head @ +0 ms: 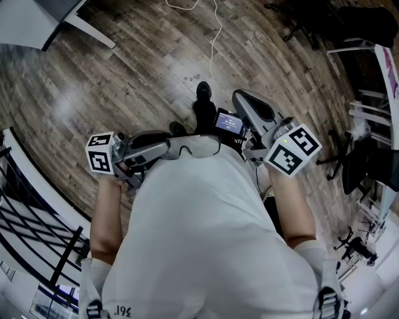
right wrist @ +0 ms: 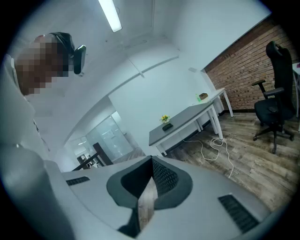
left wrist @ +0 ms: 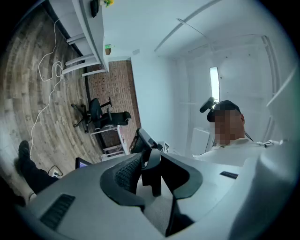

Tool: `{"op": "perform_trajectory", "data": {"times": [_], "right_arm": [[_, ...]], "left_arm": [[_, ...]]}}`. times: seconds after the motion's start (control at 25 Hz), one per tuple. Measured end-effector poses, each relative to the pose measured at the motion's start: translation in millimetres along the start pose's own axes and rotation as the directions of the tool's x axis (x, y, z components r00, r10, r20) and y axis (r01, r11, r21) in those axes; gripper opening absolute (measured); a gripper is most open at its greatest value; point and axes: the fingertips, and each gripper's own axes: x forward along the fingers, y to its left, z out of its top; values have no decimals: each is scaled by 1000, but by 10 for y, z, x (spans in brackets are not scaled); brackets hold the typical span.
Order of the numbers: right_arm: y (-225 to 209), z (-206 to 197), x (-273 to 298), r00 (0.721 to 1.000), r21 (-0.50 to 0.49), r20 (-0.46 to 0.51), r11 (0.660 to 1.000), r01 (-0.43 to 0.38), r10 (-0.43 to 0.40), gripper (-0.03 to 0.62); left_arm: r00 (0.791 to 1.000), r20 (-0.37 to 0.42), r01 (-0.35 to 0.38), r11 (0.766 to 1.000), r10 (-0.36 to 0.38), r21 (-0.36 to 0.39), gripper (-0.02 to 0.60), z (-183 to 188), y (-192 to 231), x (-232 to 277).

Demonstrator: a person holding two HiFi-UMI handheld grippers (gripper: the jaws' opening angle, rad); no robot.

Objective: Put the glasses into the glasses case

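Clear safety glasses (head: 194, 146) with dark rims hang in the air in front of the person's white shirt. My left gripper (head: 156, 146) is shut on one end of them. In the left gripper view a dark temple arm (left wrist: 153, 174) stands between the jaws of the left gripper (left wrist: 150, 161). My right gripper (head: 242, 99) is just to the right of the glasses and apart from them. In the right gripper view the right gripper (right wrist: 151, 163) is shut with its jaw tips together and nothing in them. No glasses case is in view.
Wooden floor lies below, with the person's dark shoe (head: 204, 92) and a white cable (head: 215, 37) on it. A white table (head: 37, 19) stands at the upper left, and office chairs (head: 368, 168) at the right. A long grey table (right wrist: 187, 121) stands by a brick wall.
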Motion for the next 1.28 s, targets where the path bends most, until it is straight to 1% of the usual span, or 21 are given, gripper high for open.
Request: {"op": "perform_trajectory", "data": {"times": [0.36,0.44,0.52,0.56,0.64,0.72,0.8,0.84,0.88,0.92,1.0,1.08,1.2,1.28], "right_arm": [[26,-7,6,1000,-48,-22,999,-1,0,9],[36,-11,9,999,-78,-34,997,-1,-2,9],[68,-15,21,999,-142,-53,990,-8,1,9],[88,-16,28,998,-194,-63,981,-11,-1,9],[127,-12,31,996,-311,-85,950,-15,-12,11],[164,9,13,995,-381,-104,924,-37,-3,12],[180,44,-26,993,-399,-117,915,-65,20,27],[179,58,-43,992,-401,-123,913,-76,29,58],[180,65,-52,991,-404,-131,911,-87,37,103],[187,64,-52,989,-410,-142,907,-99,44,132],[224,28,-45,983,-441,-174,889,-126,53,158],[291,-35,-70,974,-486,-217,858,-168,68,176],[447,-99,-158,957,-561,-266,788,-252,116,227],[539,-187,-249,938,-591,-326,749,-299,117,245]], "left_arm": [[1000,-13,-1,1000,1,-2,129,-13,-19,33],[1000,-15,-1,1000,1,-3,129,-13,-22,36],[1000,-16,0,1000,0,-4,129,-11,-22,35],[1000,-16,0,1000,0,-4,129,-11,-21,34],[1000,-17,1,1000,-1,-6,129,-10,-19,33],[1000,-19,2,1000,-2,-6,129,-9,-20,36],[1000,-20,1,1000,-1,-7,129,-17,-29,46],[1000,-20,1,1000,-1,-7,129,-23,-33,53],[1000,-21,1,1000,-1,-8,129,-26,-34,58],[1000,-21,1,1000,-1,-9,129,-26,-30,60],[1000,-22,1,1000,-1,-9,129,-22,-22,57],[1000,-23,-1,1000,0,-10,129,-24,-19,60],[1000,-23,-4,1000,4,-13,129,-28,-13,67],[1000,-25,-5,1000,4,-16,129,-31,-3,68]]}}
